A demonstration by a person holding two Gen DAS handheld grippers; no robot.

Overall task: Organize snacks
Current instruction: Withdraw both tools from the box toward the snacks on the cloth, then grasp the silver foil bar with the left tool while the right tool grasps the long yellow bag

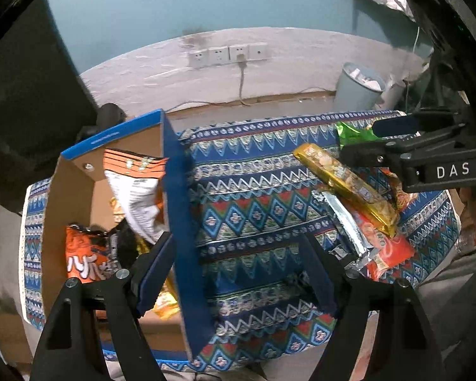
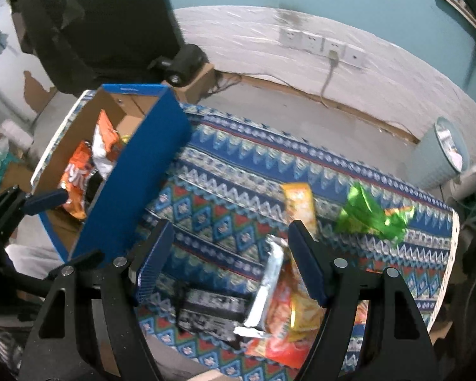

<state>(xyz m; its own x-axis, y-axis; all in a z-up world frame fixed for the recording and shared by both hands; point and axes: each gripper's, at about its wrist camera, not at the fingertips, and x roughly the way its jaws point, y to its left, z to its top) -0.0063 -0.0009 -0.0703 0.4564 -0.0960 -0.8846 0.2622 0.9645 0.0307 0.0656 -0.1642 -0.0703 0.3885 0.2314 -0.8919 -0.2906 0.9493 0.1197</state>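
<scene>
A: Left wrist view: showed a cardboard box [image 1: 79, 190] with blue outer walls on a patterned cloth [image 1: 254, 197], already holding an orange chip bag [image 1: 85, 257] and a white-and-orange bag [image 1: 136, 197]. Likely served as the collecting bin for the snacks.

B: And the rest of the snacks?

A: Lay piled on the cloth, well apart from the box: a gold packet [image 1: 346, 184] resting across a silver-edged wrapper [image 1: 349, 231] and a red-orange bag [image 1: 387, 250], with a green bag [image 1: 352, 133] beyond. Probably still waiting to be sorted.

B: The left gripper [image 1: 238, 273]?

A: Spread wide, holding nothing, straddling the near wall of the box, one finger over the inside and one over the cloth.

B: And the right gripper [image 2: 228, 260]?

A: Right wrist view: also spread and empty, hovering above the pile, angled down, with the silver-edged wrapper [image 2: 266, 285] between its fingers but not pinched. Seemed poised for the next pick.
</scene>
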